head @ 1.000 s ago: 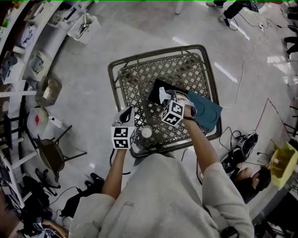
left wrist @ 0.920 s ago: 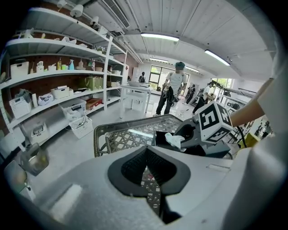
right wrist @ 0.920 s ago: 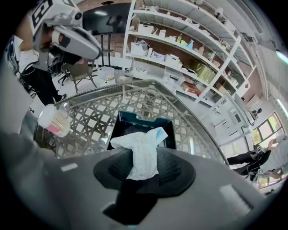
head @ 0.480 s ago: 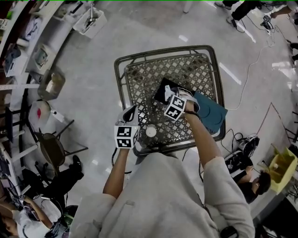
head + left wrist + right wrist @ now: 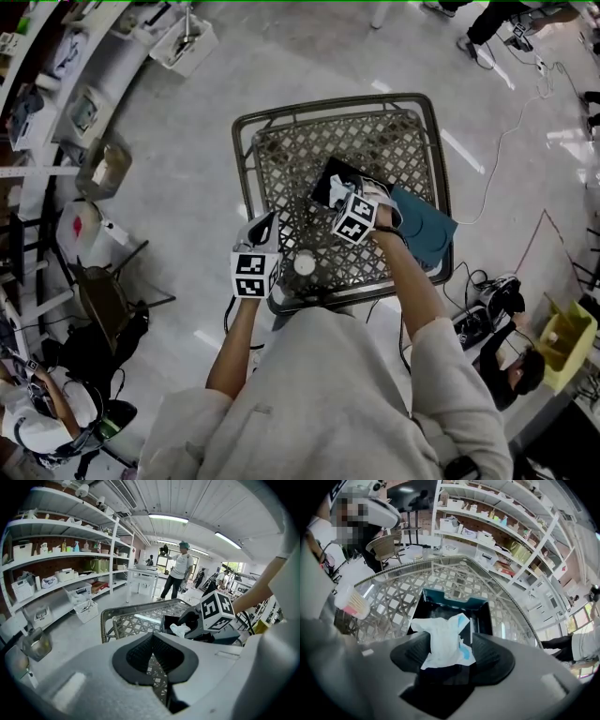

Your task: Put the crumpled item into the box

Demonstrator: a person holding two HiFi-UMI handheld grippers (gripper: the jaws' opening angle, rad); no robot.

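- right gripper jaws just opened wide; crumpled item sits loose between them, over the box on the surface
- right gripper lower than a second ago
- left gripper closed, empty, unmoved

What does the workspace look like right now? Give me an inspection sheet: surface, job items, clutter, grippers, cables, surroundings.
Surface: lattice table, lightly loaded.
Job's things: crumpled item over the open black box; teal lid beside the box.
Clutter: cup of sticks near the table's front edge.
Grippers: right gripper jaws have just been opening, the item loose between them; left gripper shut, empty.
Cables: white cable and dark cables on the floor.
Surroundings: shelves, chair, person.
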